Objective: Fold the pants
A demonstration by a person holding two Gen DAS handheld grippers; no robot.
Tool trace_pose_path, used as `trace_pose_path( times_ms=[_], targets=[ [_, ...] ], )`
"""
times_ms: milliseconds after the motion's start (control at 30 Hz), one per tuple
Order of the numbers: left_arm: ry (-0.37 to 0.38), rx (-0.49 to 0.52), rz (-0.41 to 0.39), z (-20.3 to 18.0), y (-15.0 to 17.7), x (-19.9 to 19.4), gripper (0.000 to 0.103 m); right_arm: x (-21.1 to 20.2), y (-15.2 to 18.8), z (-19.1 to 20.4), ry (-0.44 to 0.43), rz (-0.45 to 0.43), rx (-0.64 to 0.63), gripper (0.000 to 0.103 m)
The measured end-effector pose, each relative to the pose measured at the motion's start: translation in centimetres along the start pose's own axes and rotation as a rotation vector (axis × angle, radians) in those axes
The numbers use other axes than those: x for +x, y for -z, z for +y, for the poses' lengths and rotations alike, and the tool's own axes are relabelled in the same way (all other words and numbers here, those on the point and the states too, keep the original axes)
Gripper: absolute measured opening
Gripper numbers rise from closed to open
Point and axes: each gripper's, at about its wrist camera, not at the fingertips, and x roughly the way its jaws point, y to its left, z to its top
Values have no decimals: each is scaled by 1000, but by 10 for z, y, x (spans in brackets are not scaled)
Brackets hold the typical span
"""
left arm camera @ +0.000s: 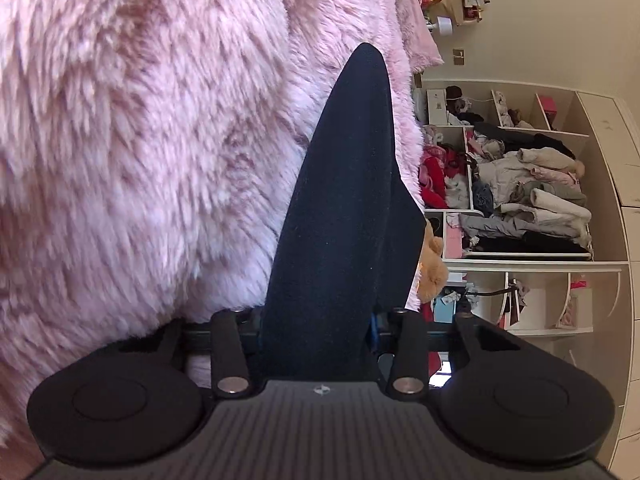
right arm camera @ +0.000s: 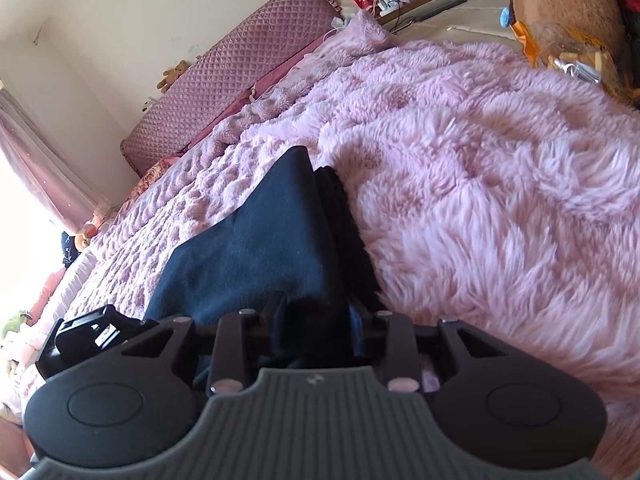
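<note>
Running up the middle of the left wrist view, the dark navy pants (left arm camera: 340,208) are lying as a long narrow strip on the fluffy pink blanket (left arm camera: 132,152), their near end passing between the fingers of the left gripper (left arm camera: 320,320). Cloth is filling the whole gap there, so the jaws are pinching the fabric. Beyond the blanket's edge, open wardrobe shelves (left arm camera: 520,184) are holding heaps of clothes, and a brown plush toy (left arm camera: 434,268) is peeking out beside the pants.

Looking along the right gripper (right arm camera: 316,320) in the right wrist view, the pants (right arm camera: 256,248) are spreading away from it over the blanket (right arm camera: 480,200) in a broad fold, with a darker bunched layer along their right side. Their near edge is sitting between the fingers, but shadow is hiding the pads, so I cannot tell whether they are pressing on the cloth or standing slightly apart. A quilted mauve headboard (right arm camera: 236,68) is standing against the wall behind the bed, and a large brown teddy bear (right arm camera: 560,4) is sitting at the upper right.
</note>
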Motion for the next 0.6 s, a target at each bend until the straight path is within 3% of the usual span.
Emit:
trace_pose_path(
  times_ms=[133,200,267,333,600],
  targets=[
    [1,5,4,-4,10,-12,30,-5,-4,-8,-88,23,51,38],
    [4,5,22,-5,15,-20,29,-8,-6,-14,-190,45,92,64],
    [1,9,44,-4,22,-32,29,-10,-7,-18,-312,79,125,83],
    [-3,12,52,0,27,-48,29,-9,-6,-18,-376,119,139,82],
    [-2,-73,29,34,44,-100,29,4,-3,-10,-441,194,145,83]
  ],
)
